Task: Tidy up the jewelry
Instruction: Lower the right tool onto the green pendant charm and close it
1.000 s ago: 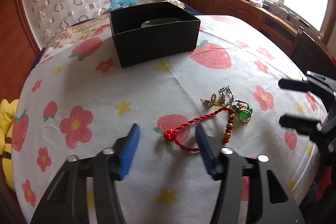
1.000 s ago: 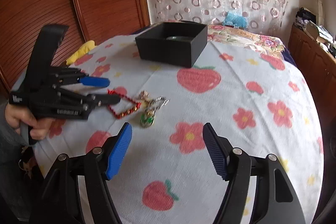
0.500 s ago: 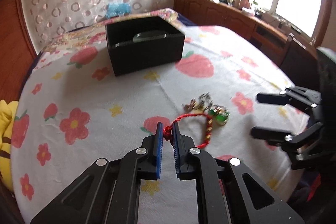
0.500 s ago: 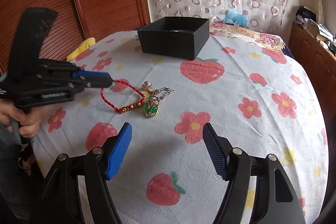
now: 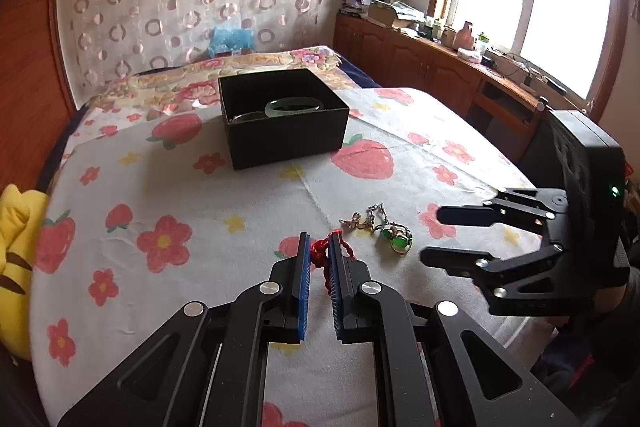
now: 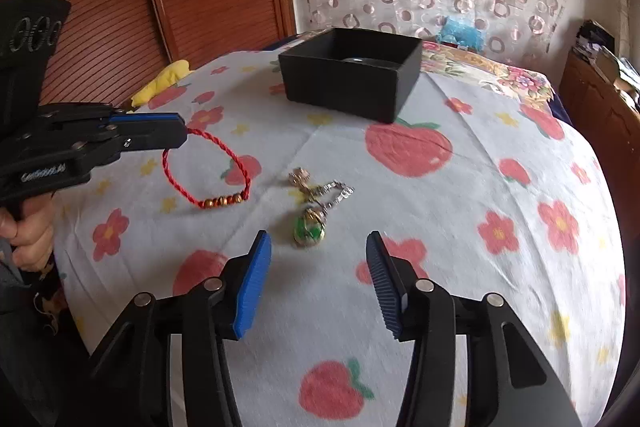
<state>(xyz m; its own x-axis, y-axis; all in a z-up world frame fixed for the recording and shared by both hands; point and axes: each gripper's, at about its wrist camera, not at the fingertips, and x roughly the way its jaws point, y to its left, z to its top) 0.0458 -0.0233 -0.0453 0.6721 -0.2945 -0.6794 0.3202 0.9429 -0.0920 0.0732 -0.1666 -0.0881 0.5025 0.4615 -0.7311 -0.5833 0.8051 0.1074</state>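
— Two grippers: what holds what?
— Left gripper (image 5: 321,259) is clamped on the red braided cord bracelet (image 6: 208,167), its beaded end hanging to the strawberry-print cloth (image 6: 460,227). Right gripper (image 6: 316,283) hovers wide open near the green pendant with silver chain (image 6: 310,223).
— And the black open box (image 5: 280,115)?
— Farther back, a pale green bangle (image 5: 294,105) inside.

twisted cord bracelet (image 6: 208,171), matt black box (image 6: 352,79)
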